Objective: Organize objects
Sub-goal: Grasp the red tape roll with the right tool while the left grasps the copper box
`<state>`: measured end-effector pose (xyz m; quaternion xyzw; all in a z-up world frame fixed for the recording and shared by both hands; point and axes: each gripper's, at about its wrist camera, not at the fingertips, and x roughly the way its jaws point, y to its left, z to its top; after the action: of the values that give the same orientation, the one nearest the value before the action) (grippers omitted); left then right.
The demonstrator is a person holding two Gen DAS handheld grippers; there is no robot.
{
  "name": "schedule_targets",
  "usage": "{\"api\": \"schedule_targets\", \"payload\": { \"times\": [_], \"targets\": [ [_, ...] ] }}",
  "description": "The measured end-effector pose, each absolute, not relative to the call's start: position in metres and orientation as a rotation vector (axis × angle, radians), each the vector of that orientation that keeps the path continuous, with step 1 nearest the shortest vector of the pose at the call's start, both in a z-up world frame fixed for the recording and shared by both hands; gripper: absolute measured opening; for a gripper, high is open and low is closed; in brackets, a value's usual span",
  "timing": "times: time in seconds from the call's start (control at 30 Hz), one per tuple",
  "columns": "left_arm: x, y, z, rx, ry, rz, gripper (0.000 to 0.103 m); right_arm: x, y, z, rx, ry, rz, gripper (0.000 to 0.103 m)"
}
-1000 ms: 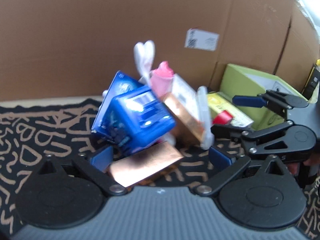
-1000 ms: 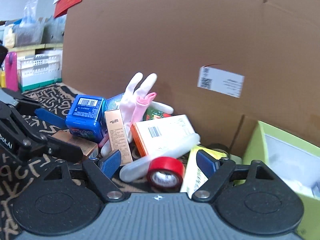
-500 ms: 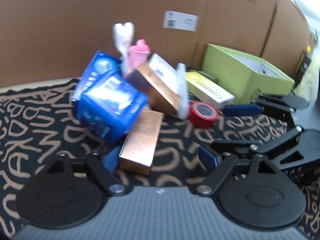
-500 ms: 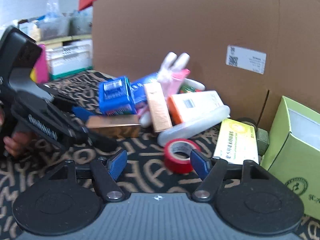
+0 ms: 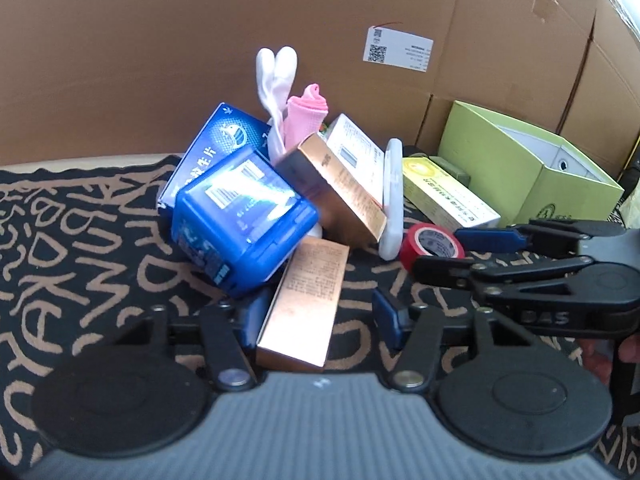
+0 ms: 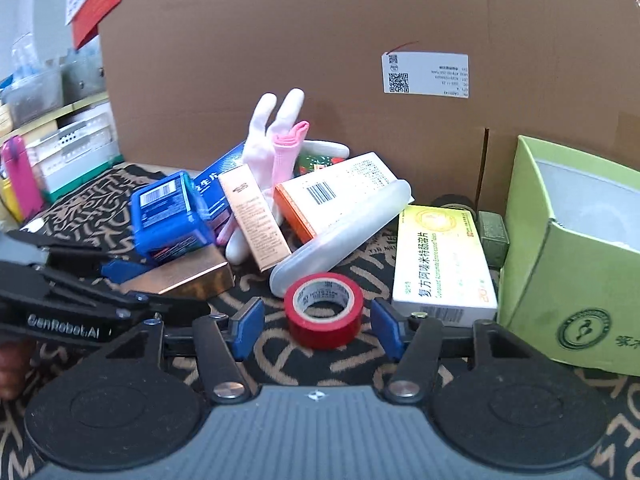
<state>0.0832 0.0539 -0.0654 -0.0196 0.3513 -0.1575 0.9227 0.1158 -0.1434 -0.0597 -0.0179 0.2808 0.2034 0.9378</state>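
A pile of objects lies on a black patterned mat against a cardboard wall. My left gripper [image 5: 320,316] is open, and a copper box [image 5: 304,300] lies between its fingers, touching the left one. A blue plastic case [image 5: 240,216] leans on that box. My right gripper [image 6: 316,320] is open with a red tape roll [image 6: 324,308] standing between its fingers, not touching them. The tape also shows in the left wrist view [image 5: 432,244]. Behind are a second copper box [image 6: 256,216], an orange-white box [image 6: 336,192], a white tube case [image 6: 344,236], white and pink gloves [image 6: 276,140] and a yellow medicine box [image 6: 444,264].
An open green box [image 6: 576,272] stands at the right against the cardboard wall [image 6: 320,60]. A flat blue box [image 5: 216,152] leans at the pile's left. Shelves with bins [image 6: 60,152] are far left. The mat [image 5: 80,248] extends to the left of the pile.
Both grippers pulled back from the pile and then came forward again. The copper box now lies lengthwise between my left fingers. The red tape roll now sits between my right fingers.
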Motion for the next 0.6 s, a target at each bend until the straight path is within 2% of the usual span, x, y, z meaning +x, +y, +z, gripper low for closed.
{"api": "schedule_targets", "payload": {
  "times": [0.03,0.07,0.1,0.13,0.4,0.5,0.6],
  "targets": [
    [0.083,0.053,-0.066,-0.034,0.723,-0.313,0.054,0.119,-0.141,-0.062,-0.037,0.578,0.41,0.058],
    [0.083,0.051,-0.066,-0.022,0.723,-0.3,0.042,0.121,-0.138,-0.064,-0.041,0.583,0.399,0.052],
    [0.082,0.05,-0.066,-0.005,0.724,-0.287,0.035,0.122,-0.136,-0.066,-0.052,0.586,0.379,0.051],
    [0.082,0.05,-0.066,0.002,0.728,-0.289,0.032,0.121,-0.136,-0.067,-0.055,0.584,0.376,0.051],
    [0.033,0.022,-0.062,0.082,0.756,-0.432,0.032,0.069,-0.163,-0.065,-0.041,0.622,0.387,0.051],
    [0.026,0.008,-0.061,0.106,0.746,-0.426,0.04,0.046,-0.173,-0.066,-0.029,0.623,0.385,0.051],
    [0.031,0.0,-0.061,0.109,0.758,-0.407,0.04,0.037,-0.178,-0.065,-0.007,0.619,0.364,0.051]
  ]
}}
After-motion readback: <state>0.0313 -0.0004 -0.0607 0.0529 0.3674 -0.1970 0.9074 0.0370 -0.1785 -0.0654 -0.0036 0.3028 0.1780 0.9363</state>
